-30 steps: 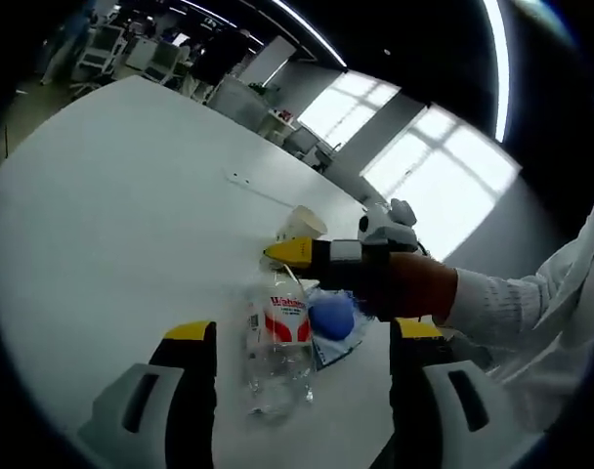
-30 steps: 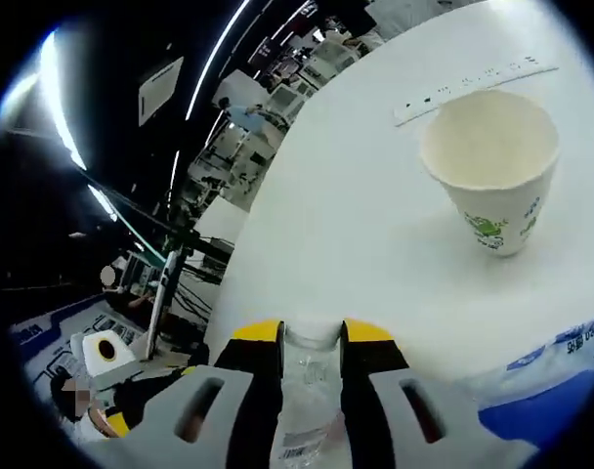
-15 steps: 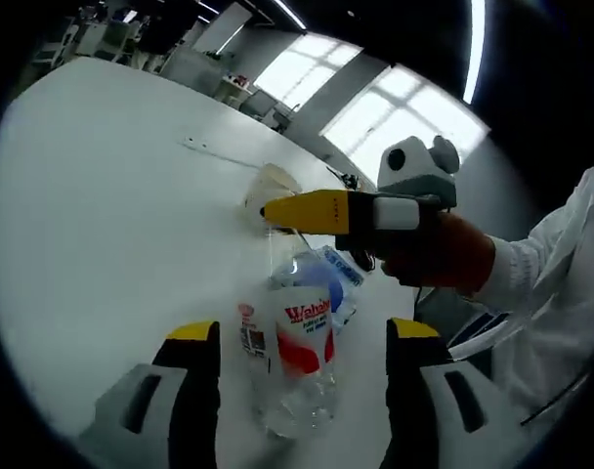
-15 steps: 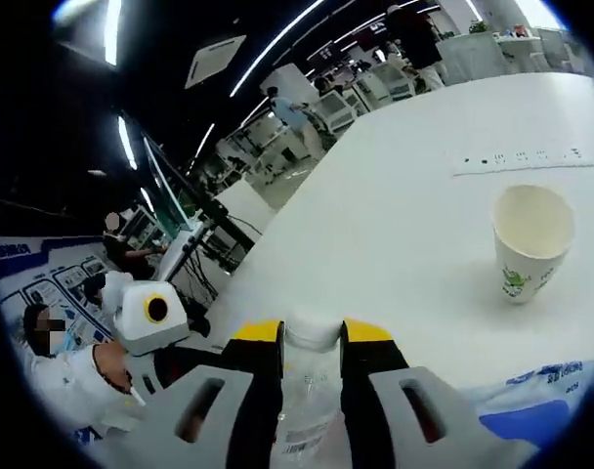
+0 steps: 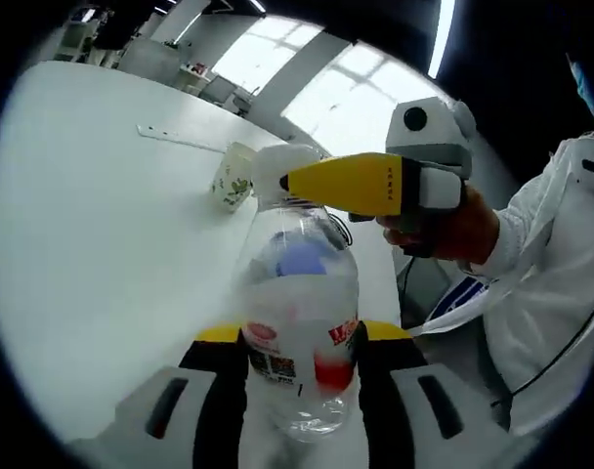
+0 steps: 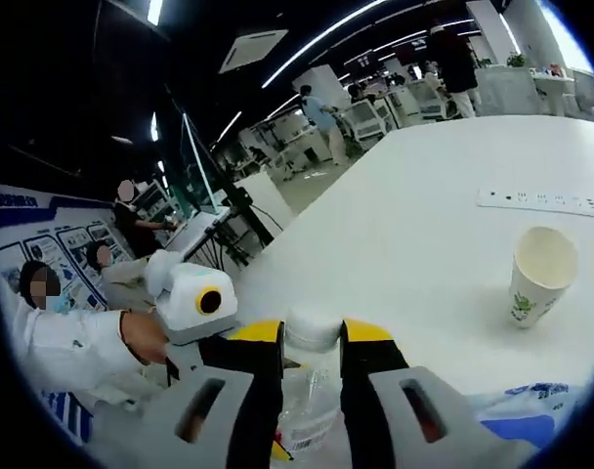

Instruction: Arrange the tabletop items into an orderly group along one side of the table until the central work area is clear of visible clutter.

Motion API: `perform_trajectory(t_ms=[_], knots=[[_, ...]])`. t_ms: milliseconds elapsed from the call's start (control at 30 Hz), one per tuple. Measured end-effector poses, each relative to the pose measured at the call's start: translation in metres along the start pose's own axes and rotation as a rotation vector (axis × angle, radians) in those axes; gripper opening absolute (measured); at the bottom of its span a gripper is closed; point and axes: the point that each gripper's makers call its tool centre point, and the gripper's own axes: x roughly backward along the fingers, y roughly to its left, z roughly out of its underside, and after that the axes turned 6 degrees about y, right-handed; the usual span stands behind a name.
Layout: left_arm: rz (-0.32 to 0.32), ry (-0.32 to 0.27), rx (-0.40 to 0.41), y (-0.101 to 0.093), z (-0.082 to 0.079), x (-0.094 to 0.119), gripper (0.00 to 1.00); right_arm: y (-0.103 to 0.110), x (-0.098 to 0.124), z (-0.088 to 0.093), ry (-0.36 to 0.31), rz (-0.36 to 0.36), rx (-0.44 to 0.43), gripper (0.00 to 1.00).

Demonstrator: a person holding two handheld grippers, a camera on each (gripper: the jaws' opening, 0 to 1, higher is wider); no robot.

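A clear plastic water bottle (image 5: 302, 327) with a red-and-white label stands between the two yellow-tipped jaws of the left gripper (image 5: 302, 337), which press against its sides at label height. The right gripper (image 6: 312, 337) is clamped on the bottle's white cap (image 6: 312, 327), its jaws closed tight on either side; in the left gripper view it reaches in from the right onto the bottle top. Well behind, a paper cup (image 6: 539, 283) stands upright on the white table (image 6: 424, 225), with a power strip (image 6: 541, 201) beyond it.
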Motion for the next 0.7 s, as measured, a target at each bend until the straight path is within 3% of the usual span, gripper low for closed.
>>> perform_trajectory(t_ms=[333, 433, 700], knots=[[0.009, -0.035, -0.063, -0.005, -0.003, 0.001, 0.41, 0.005, 0.01, -0.002, -0.009, -0.009, 0.034, 0.19], [0.001, -0.023, -0.079, -0.005, -0.006, 0.0, 0.41, 0.008, 0.012, -0.004, -0.011, -0.007, 0.06, 0.19], [-0.009, -0.018, -0.13, -0.006, -0.023, -0.002, 0.4, 0.009, 0.022, -0.02, -0.03, -0.001, 0.127, 0.19]])
